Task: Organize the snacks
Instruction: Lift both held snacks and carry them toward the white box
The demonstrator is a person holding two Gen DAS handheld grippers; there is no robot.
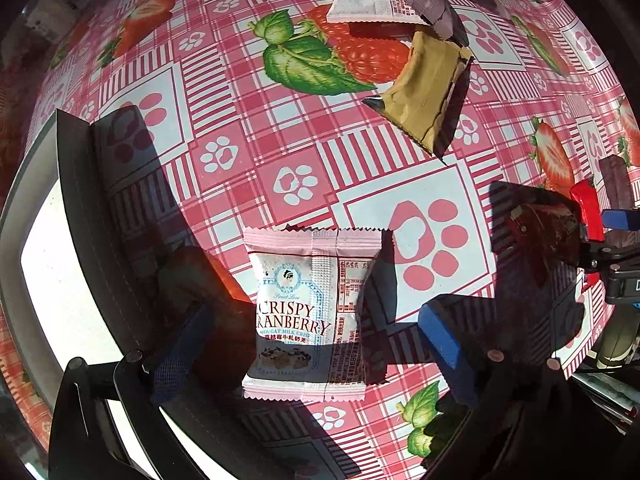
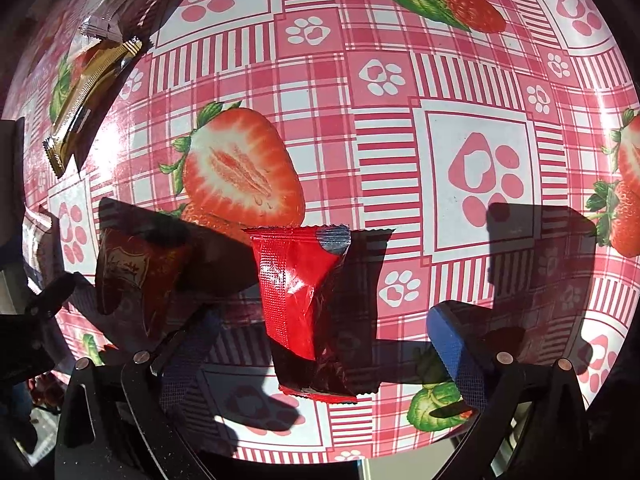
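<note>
You are working over a big tablecloth with pink checks, paw prints and strawberries. Everything here lies on that cloth.

At the cloth's edge on the left wrist view sits a white box with a dark flap. It looks like the place for snacks, but that is only a guess.

Your left gripper points down at the cloth with its fingers spread wide. The pink cranberry snack lies flat on the cloth between them, and the pads do not press it.

Your right gripper also points down with its fingers wide apart. The red snack lies on the cloth between them, a bit crumpled, with nothing squeezing it. A dark red snack lies just beside it.

Farther up the cloth lie a gold snack and another cranberry snack.

Watch out: both wrappers are shiny and thin. If you close too high, the fingers may slip off. If you drift sideways on the right, you may pinch the dark red snack too.
</note>
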